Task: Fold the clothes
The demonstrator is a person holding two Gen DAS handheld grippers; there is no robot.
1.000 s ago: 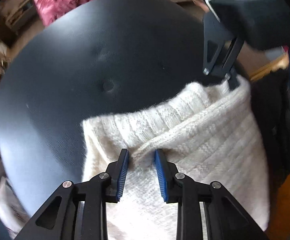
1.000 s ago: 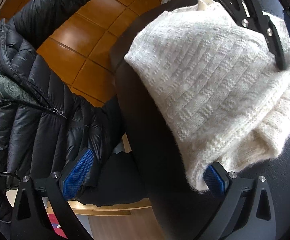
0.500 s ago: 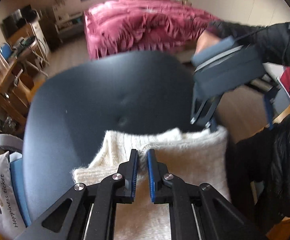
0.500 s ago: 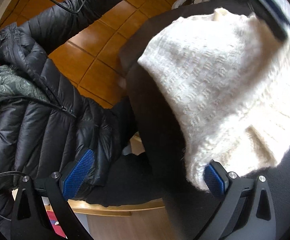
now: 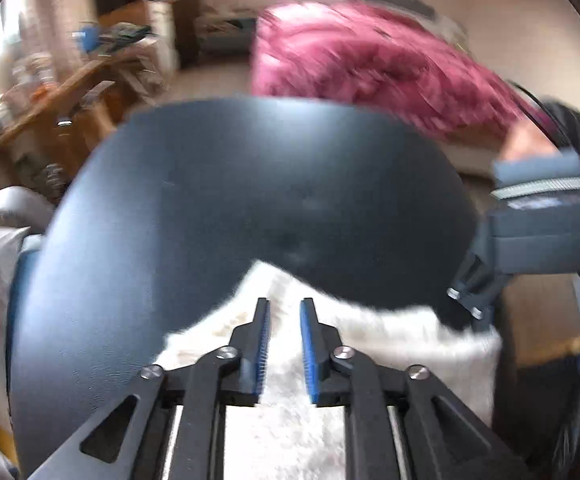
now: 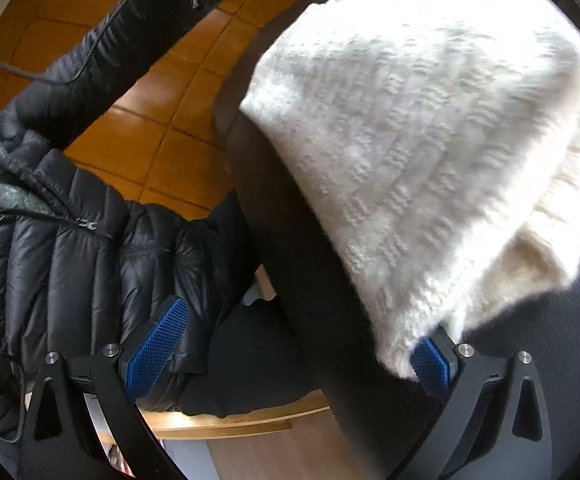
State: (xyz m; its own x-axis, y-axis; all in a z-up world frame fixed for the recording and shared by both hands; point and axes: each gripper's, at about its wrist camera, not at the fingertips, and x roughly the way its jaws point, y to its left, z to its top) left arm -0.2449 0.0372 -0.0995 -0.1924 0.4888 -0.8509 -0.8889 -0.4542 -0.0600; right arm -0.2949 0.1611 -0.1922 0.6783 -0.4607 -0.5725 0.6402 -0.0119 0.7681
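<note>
The left gripper (image 5: 284,322) points forward, its blue-padded fingers a narrow gap apart. The right gripper (image 6: 297,344) has its jaws spread wide; in the left wrist view a hand (image 5: 529,142) grips its body.

No text, label, brand or number is legible on anything in either view.

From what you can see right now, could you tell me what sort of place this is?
Most likely a lived-in bedroom: a bed with a crimson quilt, a cluttered wooden desk, and a black puffer jacket draped near the dark round seat.
</note>
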